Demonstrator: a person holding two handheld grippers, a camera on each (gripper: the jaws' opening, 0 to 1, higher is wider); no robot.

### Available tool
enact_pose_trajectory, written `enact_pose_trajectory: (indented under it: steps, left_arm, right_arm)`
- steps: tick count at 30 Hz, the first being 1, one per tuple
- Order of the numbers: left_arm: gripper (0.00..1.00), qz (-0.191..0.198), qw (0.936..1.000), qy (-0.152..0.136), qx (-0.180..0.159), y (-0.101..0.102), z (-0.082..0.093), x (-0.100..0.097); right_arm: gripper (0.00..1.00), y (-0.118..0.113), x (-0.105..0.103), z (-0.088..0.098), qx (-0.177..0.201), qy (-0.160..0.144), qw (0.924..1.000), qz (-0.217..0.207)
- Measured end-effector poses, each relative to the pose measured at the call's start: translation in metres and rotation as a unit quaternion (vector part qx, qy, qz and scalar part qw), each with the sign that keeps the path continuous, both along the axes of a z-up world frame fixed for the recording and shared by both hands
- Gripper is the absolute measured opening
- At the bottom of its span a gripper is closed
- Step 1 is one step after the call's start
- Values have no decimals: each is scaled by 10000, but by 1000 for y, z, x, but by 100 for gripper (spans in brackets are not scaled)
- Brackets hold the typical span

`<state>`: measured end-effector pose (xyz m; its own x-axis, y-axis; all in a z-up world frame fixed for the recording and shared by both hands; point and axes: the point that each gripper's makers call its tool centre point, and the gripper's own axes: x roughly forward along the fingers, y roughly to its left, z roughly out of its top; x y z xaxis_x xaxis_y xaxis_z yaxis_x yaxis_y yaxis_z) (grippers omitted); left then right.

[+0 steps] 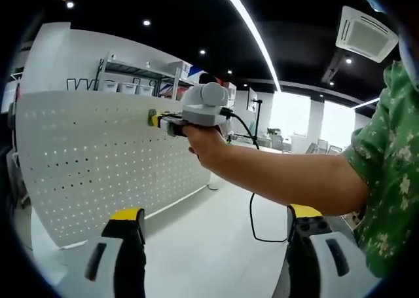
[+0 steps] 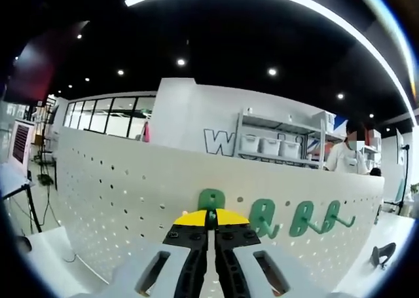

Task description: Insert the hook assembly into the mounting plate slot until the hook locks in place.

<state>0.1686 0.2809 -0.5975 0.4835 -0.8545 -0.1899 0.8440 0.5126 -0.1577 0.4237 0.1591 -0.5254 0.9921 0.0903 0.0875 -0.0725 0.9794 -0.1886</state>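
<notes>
Right gripper (image 2: 211, 227) clamped on green hook (image 2: 211, 200) at white pegboard (image 2: 118, 200) | left gripper (image 1: 216, 229) agape | dark ceiling

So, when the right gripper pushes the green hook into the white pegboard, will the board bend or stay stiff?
Probably it stays fairly stiff: the pegboard stands upright as one wide flat panel. It may flex a little, since it looks thin and full of holes. The green hooks already hang on it without visible sag. The right gripper looks closed on a green hook.
</notes>
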Motion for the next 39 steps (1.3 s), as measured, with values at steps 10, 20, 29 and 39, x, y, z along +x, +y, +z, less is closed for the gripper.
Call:
enact_pose_trajectory:
  steps: [10, 20, 29, 39]
  left_arm:
    - [91, -22, 10000, 7, 10, -1, -1, -1]
    - [91, 7, 10000, -15, -1, 0, 2, 0]
    - [91, 5, 10000, -31, -2, 0, 3, 0]
    - [91, 4, 10000, -40, 5, 0, 3, -1]
  right_arm:
    - [1, -1, 0, -1, -60, -27, 10000, 36]
    - [4, -2, 0, 1, 79, -51, 9999, 70]
    - [2, -1, 0, -2, 107, -62, 9999, 68]
    - [1, -1, -1, -1, 171, -76, 9998, 3]
